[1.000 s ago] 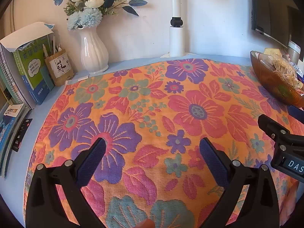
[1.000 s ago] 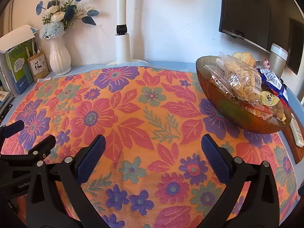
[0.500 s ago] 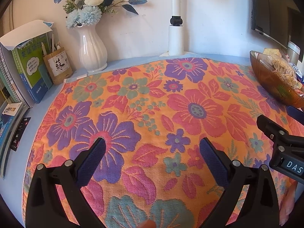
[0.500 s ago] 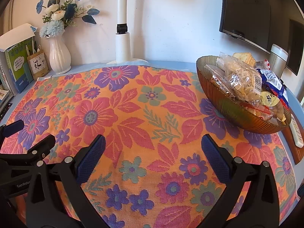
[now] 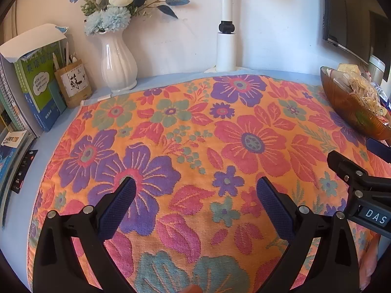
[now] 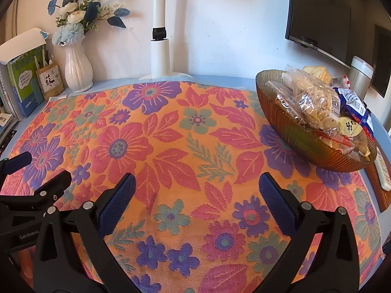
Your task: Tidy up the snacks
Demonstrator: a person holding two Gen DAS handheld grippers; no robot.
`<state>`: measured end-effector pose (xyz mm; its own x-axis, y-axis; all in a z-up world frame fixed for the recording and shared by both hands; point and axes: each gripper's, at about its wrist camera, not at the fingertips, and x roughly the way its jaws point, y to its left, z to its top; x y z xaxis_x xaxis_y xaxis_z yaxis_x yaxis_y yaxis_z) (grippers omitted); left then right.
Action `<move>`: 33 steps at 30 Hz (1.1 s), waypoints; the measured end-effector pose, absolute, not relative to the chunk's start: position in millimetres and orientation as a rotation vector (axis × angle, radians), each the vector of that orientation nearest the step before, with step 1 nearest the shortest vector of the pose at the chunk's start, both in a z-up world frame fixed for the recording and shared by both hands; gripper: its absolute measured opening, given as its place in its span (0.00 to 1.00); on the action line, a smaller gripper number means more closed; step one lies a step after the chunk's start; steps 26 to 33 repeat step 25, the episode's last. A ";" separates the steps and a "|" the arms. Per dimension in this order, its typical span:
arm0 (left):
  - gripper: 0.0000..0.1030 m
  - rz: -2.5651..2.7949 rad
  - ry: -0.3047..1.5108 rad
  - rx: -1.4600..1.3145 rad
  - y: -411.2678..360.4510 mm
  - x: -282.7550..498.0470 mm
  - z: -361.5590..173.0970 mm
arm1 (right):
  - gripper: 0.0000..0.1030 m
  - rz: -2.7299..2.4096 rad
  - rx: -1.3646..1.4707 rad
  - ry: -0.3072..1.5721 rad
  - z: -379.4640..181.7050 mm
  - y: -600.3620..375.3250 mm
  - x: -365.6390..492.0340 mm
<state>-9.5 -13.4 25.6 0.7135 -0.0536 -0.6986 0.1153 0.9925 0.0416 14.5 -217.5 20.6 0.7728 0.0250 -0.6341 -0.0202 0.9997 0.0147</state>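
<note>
An amber glass bowl (image 6: 295, 136) piled with wrapped snacks (image 6: 315, 100) stands at the table's right side; the left wrist view catches the bowl (image 5: 347, 107) at its far right. My right gripper (image 6: 196, 190) hovers open over the floral cloth (image 6: 171, 146), nothing between its blue pads, the bowl up and to its right. My left gripper (image 5: 195, 191) is open too, empty, above the cloth (image 5: 195, 134). Each gripper shows in the other's view: the right gripper's fingers (image 5: 347, 168) at the right edge, the left gripper's fingers (image 6: 53, 183) at the left edge.
A white vase of blue flowers (image 5: 117, 66), a pen holder (image 5: 73, 83) and stacked books (image 5: 34, 85) line the back left. A white lamp post (image 6: 160, 48) stands at the back wall. A monitor (image 6: 322, 17) hangs at the right, with a remote (image 6: 383, 173) beside the bowl.
Both views have drifted back slightly, so vase, books and bowl sit a little further off. Both grippers stay open and empty.
</note>
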 end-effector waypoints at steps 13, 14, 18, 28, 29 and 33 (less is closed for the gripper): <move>0.95 -0.089 0.749 0.100 -13.5 -12.0 28.0 | 0.97 0.021 -0.005 0.688 20.2 -216.3 14.4; 0.95 -0.073 0.724 0.108 -13.4 -14.6 29.9 | 0.97 0.018 -0.009 0.688 20.2 -216.2 14.7; 0.95 -0.065 0.730 0.136 -18.2 -13.6 29.5 | 0.97 0.019 -0.010 0.688 19.8 -216.3 15.3; 0.95 -0.043 0.755 0.130 -15.6 -10.3 26.4 | 0.97 0.021 -0.005 0.691 19.3 -216.2 16.0; 0.95 -0.043 0.755 0.130 -15.6 -10.3 26.4 | 0.97 0.021 -0.005 0.691 19.3 -216.2 16.0; 0.95 -0.043 0.755 0.130 -15.6 -10.3 26.4 | 0.97 0.021 -0.005 0.691 19.3 -216.2 16.0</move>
